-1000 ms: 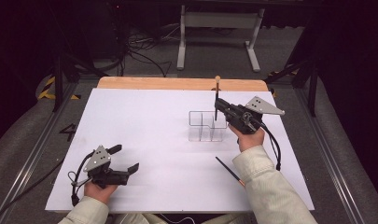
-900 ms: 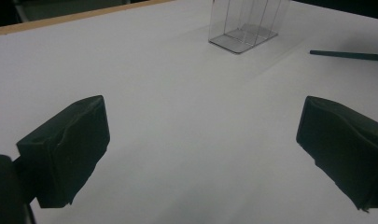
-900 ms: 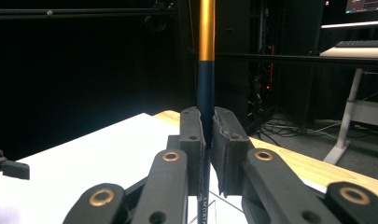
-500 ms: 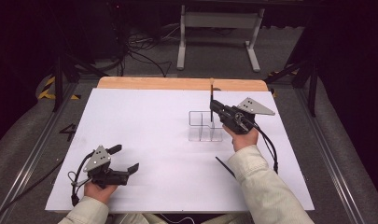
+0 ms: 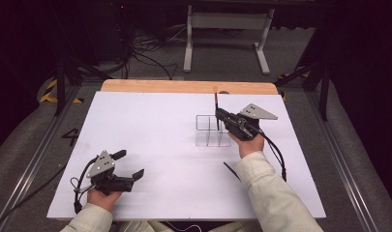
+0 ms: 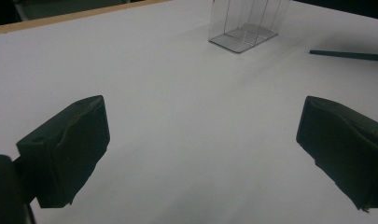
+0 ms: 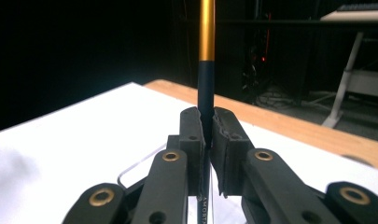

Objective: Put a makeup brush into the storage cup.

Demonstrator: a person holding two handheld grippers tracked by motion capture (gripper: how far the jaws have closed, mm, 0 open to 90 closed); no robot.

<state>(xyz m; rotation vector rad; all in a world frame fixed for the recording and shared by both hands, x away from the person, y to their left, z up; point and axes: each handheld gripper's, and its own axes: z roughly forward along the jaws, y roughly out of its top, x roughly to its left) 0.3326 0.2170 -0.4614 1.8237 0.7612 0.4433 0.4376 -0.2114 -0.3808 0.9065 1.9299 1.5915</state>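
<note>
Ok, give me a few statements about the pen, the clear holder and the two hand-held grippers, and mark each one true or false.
1. The right hand-held gripper is shut on an upright pen. True.
2. The left hand-held gripper holds a pen. False: its jaws stand wide open over the bare white table.
3. The clear holder stands on the table beside the right hand-held gripper. True.
4. A second dark pen stands in the holder. False: it lies flat on the table near the right sleeve.
5. The held pen is all black. False: its upper part is gold.
</note>
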